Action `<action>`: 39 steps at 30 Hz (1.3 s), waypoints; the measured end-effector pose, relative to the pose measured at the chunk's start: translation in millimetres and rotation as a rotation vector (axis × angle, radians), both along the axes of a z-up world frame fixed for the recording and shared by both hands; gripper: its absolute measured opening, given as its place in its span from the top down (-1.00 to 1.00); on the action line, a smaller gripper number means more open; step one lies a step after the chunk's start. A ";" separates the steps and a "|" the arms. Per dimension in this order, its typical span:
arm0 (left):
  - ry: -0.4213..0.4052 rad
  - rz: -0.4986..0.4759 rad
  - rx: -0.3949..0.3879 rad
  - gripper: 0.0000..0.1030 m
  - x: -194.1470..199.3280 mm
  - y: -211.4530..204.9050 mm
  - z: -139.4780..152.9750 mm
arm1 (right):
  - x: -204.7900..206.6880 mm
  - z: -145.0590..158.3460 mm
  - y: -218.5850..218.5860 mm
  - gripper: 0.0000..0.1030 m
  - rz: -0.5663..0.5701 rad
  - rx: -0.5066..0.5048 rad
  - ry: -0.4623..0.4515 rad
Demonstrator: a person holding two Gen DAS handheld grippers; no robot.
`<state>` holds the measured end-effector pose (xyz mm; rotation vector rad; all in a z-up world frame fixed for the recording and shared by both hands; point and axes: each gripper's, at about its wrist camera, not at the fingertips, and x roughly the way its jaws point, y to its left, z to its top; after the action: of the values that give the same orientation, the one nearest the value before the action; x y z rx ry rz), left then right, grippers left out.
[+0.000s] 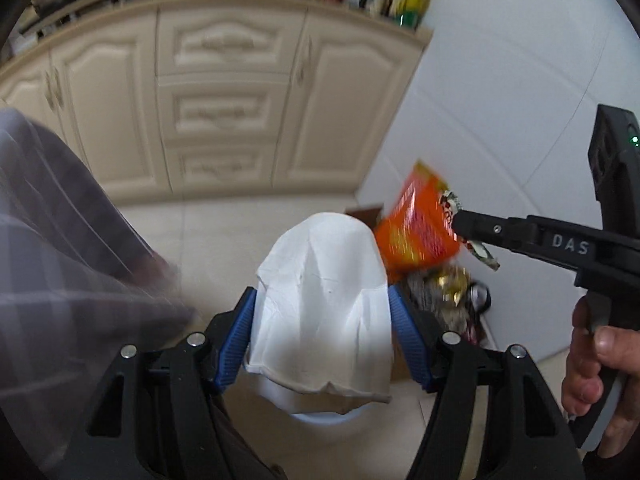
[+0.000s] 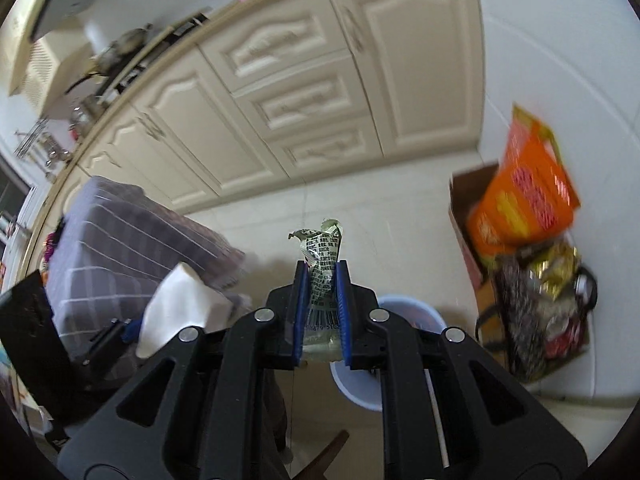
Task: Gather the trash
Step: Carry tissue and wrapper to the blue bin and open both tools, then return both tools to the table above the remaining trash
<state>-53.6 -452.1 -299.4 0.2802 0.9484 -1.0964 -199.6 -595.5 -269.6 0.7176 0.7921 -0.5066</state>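
My left gripper [image 1: 320, 312] is shut on a crumpled white paper tissue [image 1: 320, 312] and holds it above a light blue trash bin [image 1: 324, 416]. My right gripper [image 2: 322, 276] is shut on a crinkled green printed wrapper [image 2: 322, 256]. It also shows in the left wrist view [image 1: 460, 220] at the right, with the wrapper [image 1: 486, 254] sticking out. In the right wrist view the bin [image 2: 400, 312] lies just below and right of the fingers, and the tissue [image 2: 176, 308] shows at the left.
A cardboard box [image 2: 464, 216] with an orange bag [image 2: 524, 196] and other packets stands by the white wall at the right. Cream kitchen cabinets [image 1: 224, 100] run along the back. A grey striped cloth [image 2: 132, 236] lies at the left.
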 end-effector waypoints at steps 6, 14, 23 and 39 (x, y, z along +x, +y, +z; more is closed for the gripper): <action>0.079 -0.051 0.104 -0.27 -4.4 -24.7 -57.9 | -2.1 -52.8 -10.0 0.72 -0.025 0.117 0.057; 0.095 -0.129 0.256 -0.76 -12.8 -50.9 -100.2 | -8.5 -111.8 -23.0 0.42 -0.107 0.252 0.152; 0.059 -0.065 0.198 -0.83 -1.7 -34.2 -73.2 | -11.6 -106.9 -19.0 -0.81 -0.145 0.236 0.144; -0.038 -0.008 0.026 -0.83 -0.5 2.8 21.6 | 18.5 -53.1 0.8 -0.88 -0.080 0.147 0.109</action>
<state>-54.1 -449.4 -277.8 0.3248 0.9289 -1.0834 -181.1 -594.6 -322.7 0.8661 0.9118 -0.5668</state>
